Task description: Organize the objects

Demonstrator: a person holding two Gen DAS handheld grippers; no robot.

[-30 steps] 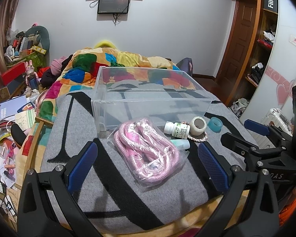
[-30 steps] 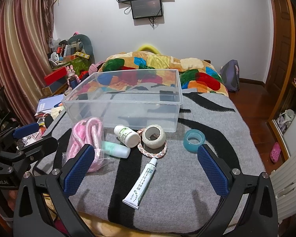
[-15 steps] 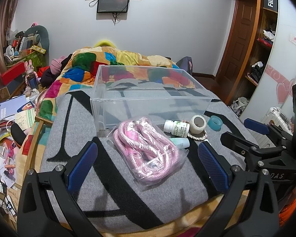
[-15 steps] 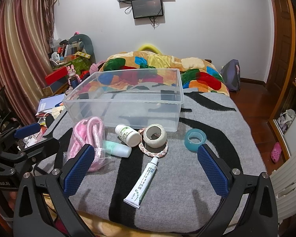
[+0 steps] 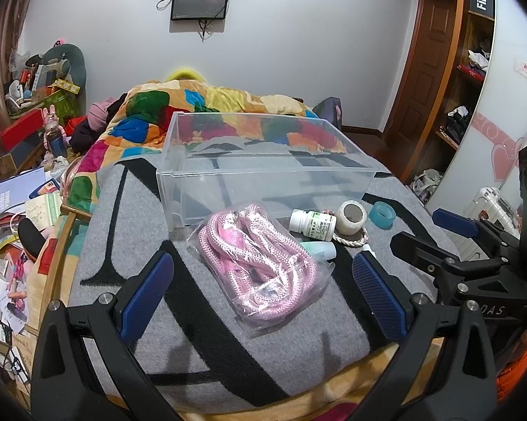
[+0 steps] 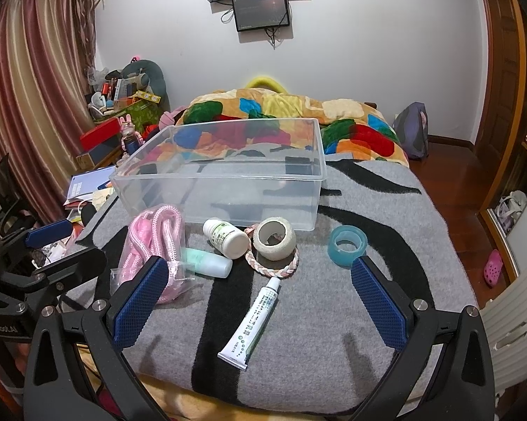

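A clear plastic bin [image 5: 263, 175] [image 6: 228, 175] stands empty on the grey blanket. In front of it lie a bagged pink rope [image 5: 259, 263] [image 6: 154, 242], a white pill bottle [image 5: 312, 224] [image 6: 224, 238], a pale green bottle [image 6: 207, 263], a white tape roll [image 5: 351, 212] [image 6: 274, 238] on a braided band [image 6: 274, 270], a blue tape roll [image 5: 381, 213] [image 6: 347, 245] and a white tube [image 6: 252, 322]. My left gripper [image 5: 259, 298] is open, above the rope bag. My right gripper [image 6: 259, 305] is open, above the tube.
A colourful quilt [image 6: 298, 115] lies behind the bin. The bed edge is close below both grippers. Clutter and papers [image 5: 21, 193] fill the floor at the left. A wardrobe [image 5: 474, 105] and shelves stand at the right.
Both grippers have eased slightly forward toward the objects. Nothing was taken hold of.
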